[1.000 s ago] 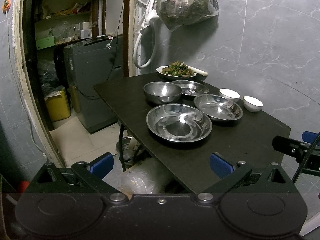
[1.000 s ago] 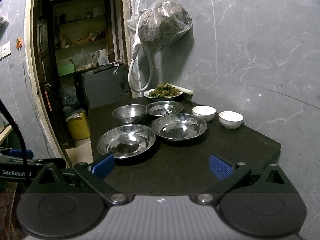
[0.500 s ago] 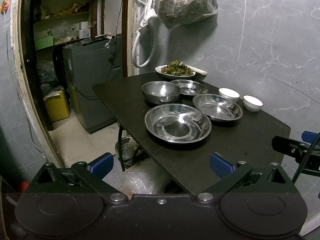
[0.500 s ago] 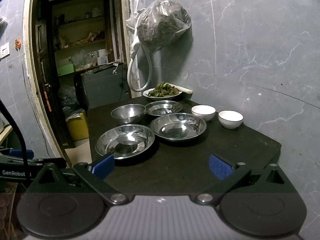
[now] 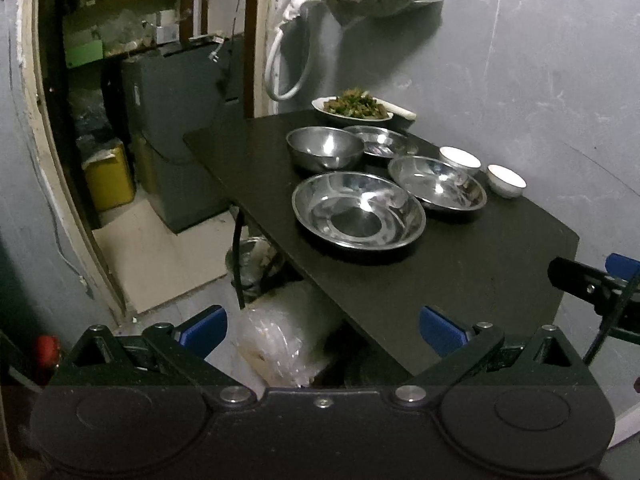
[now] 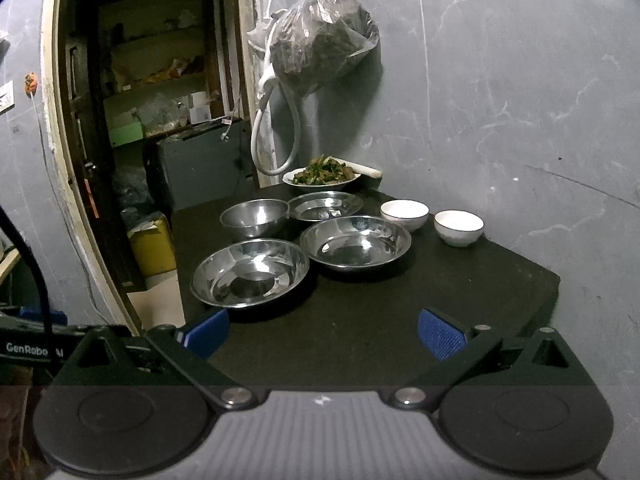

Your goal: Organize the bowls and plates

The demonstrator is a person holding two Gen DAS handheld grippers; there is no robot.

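Currently both grippers idle short of surface (image 6: 360, 332): left gripper (image 5: 323, 330) and right gripper (image 6: 323, 332) spread apart, empty. Steel dishes (image 6: 251, 272) unstacked, white bowls (image 6: 459, 227) beside them; sorting not started.

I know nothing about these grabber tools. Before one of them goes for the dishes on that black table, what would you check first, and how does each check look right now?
1. Left gripper open and holding nothing: ok.
2. Right gripper open and holding nothing: ok.
3. Path to the nearest steel basin free of clutter: ok.
4. Steel dishes separate, none stacked yet: ok; the deep bowl and the second basin sit apart.
5. Two white bowls upright: ok.
6. Plate of food well away from the grippers: ok; whether it is meant to be moved, cannot tell.
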